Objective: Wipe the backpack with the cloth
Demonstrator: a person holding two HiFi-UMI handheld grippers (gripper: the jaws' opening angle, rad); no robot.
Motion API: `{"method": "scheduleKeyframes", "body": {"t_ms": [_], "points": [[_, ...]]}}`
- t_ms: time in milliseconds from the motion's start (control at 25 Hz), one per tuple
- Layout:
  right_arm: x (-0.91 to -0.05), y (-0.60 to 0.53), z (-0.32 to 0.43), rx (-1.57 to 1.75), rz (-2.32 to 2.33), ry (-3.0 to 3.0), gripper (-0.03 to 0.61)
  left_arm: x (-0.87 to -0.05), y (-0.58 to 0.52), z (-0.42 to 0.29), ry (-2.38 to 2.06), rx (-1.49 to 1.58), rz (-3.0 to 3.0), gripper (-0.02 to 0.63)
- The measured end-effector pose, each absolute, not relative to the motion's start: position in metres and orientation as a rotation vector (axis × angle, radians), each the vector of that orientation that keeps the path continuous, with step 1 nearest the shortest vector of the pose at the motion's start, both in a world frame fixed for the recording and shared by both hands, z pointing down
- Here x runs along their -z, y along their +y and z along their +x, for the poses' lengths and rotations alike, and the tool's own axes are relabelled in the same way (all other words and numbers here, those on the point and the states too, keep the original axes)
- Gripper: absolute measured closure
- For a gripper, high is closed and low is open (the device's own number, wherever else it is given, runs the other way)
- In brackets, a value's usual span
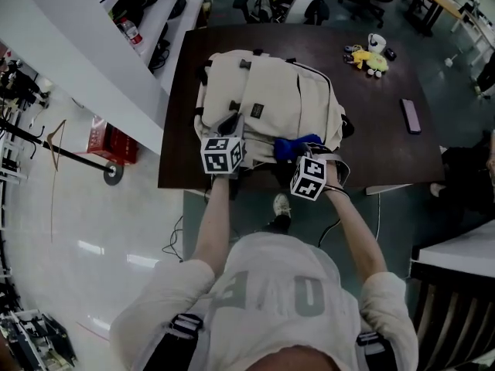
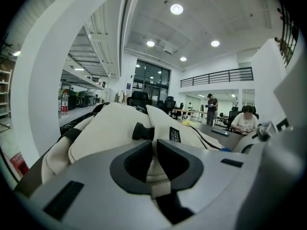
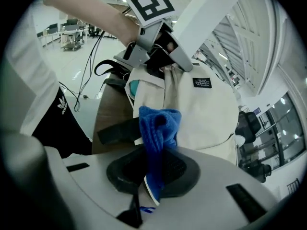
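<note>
- Backpack [image 1: 271, 99] position: flat on the dark table [image 1: 379, 141], cream, front panel up, long axis running straight away from the person, near end at the table's near edge.
- Cloth [image 1: 298, 147]: blue, bunched, touching the backpack's near right corner. Stands up out of the jaws in the right gripper view [image 3: 160, 128].
- Right gripper [image 1: 309, 161]: clamped narrow on the cloth, wad pinched between both pads, free end pointing forward at the cream panel [image 3: 201, 104].
- Left gripper [image 1: 230, 130]: on the near left part of the backpack, just beside the right gripper. Jaws nearly together on a cream strip of the bag's own fabric [image 2: 154, 159]. Probably pinning the bag down.
- Key relation: most of the panel lying ahead of the cloth and slightly left, stretching away along the long axis. Right gripper nearer to it and already loaded.
- Judgement: next stroke likely a push away from the body along the bag's length, cloth pressed flat, left hold needed against sliding.
- Risk: could snag on the black buckle [image 2: 143, 131] or a seam and pull the cloth out of the jaws.
</note>
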State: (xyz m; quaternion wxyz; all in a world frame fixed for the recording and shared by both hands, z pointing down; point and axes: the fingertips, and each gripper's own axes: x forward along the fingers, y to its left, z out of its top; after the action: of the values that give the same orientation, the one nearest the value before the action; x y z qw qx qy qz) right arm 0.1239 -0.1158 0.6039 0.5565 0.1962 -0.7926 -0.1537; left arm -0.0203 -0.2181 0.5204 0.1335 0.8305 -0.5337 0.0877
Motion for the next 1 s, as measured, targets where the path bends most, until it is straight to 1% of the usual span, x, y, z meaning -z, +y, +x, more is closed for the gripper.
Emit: {"method": "scheduleKeyframes", "body": {"t_ms": [120, 200, 360, 520, 760, 1000], "points": [[-0.585, -0.124, 0.128, 0.33, 0.45, -1.941, 0.537, -0.521, -0.217, -0.018, -1.544, -0.256, 2.407, 0.572], [-0.556, -0.15, 0.137, 0.309, 0.555, -2.008, 0.537, -0.521, -0.216, -0.018, -1.539, -0.255, 2.411, 0.572], [-0.505, -0.231, 0.175, 0.32, 0.792, -2.002, 0.537, -0.522, -0.215, -0.02, -1.534, -0.25, 2.403, 0.572], [-0.481, -0.307, 0.209, 0.432, 0.873, -1.852, 0.537, -0.519, -0.217, -0.018, -1.472, -0.21, 2.392, 0.572], [-0.495, -0.374, 0.22, 0.491, 0.83, -1.724, 0.537, -0.519, -0.217, -0.018, -1.472, -0.207, 2.398, 0.572], [-0.547, -0.389, 0.216, 0.442, 0.764, -1.703, 0.537, -0.519, -0.215, -0.019, -1.471, -0.211, 2.39, 0.572]]}}
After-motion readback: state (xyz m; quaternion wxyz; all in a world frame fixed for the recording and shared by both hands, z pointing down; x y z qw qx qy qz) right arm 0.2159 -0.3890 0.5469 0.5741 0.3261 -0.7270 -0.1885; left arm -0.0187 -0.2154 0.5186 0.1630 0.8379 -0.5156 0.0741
